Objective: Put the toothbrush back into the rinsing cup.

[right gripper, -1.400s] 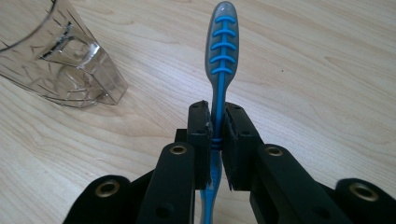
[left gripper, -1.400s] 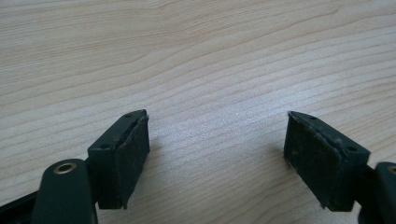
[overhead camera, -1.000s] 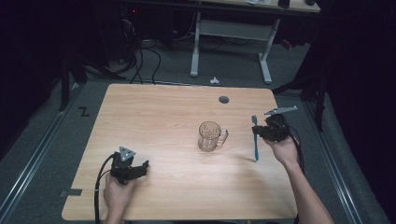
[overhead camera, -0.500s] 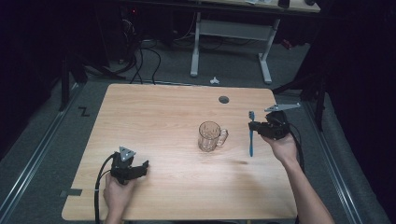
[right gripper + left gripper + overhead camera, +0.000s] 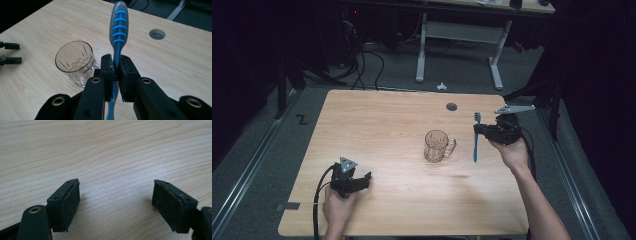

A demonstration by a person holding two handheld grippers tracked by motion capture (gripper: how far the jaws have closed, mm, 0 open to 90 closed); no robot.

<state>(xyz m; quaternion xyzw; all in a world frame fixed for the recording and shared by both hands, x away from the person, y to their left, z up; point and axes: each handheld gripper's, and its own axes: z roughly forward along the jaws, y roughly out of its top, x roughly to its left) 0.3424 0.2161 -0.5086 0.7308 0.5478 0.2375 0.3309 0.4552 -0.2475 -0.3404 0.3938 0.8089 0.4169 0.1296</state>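
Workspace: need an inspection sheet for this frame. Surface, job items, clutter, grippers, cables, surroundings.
Surface: light wooden table, with a round grommet hole near the far edge.
Job's things: clear glass mug standing upright right of centre, looks empty; blue toothbrush held beside it, apart from it.
Clutter: nothing seen on the table.
Grippers: left gripper open, low over bare wood at the near left; right gripper shut on the toothbrush, its fingers clamping the handle.
Cables: one black cable trails from the left gripper off the near edge; more lie on the floor beyond.
Surroundings: dark room, grey floor, white desk legs behind the table.
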